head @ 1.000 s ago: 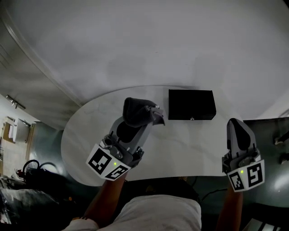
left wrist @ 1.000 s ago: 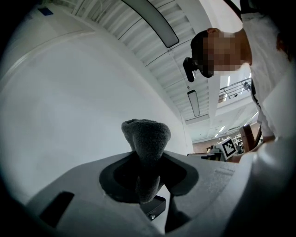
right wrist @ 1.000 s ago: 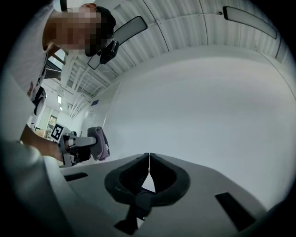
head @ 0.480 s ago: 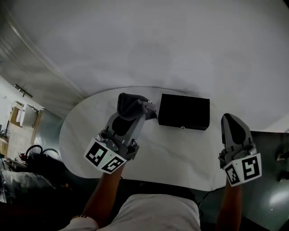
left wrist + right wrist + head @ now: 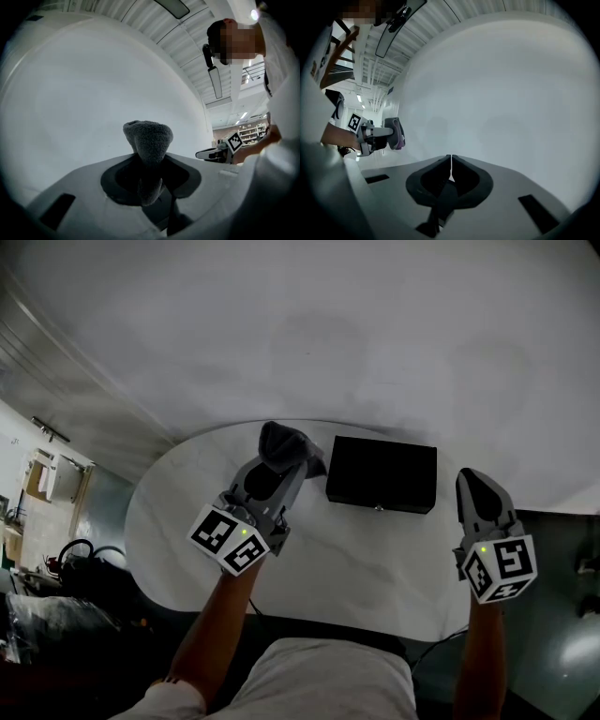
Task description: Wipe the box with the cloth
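Note:
A black box (image 5: 382, 473) with a small metal clasp lies on the white oval table (image 5: 347, 559). My left gripper (image 5: 292, 452) is shut on a grey cloth (image 5: 284, 444), which bulges out past the jaws; it hangs just left of the box, a small gap between them. The left gripper view has the bunched cloth (image 5: 147, 140) pinched between the jaws. My right gripper (image 5: 475, 481) is shut and empty, to the right of the box near the table's right edge. In the right gripper view its jaws (image 5: 450, 159) meet with nothing between them; the box is hidden there.
A large pale wall rises behind the table. The table's front edge curves toward the person's torso (image 5: 323, 676). Dark floor lies to the right of the table. Clutter and cables (image 5: 70, 563) lie at the lower left.
Both grippers have moved forward and lower over the table. The left one carried the cloth closer to the box's left end. The right gripper stays shut.

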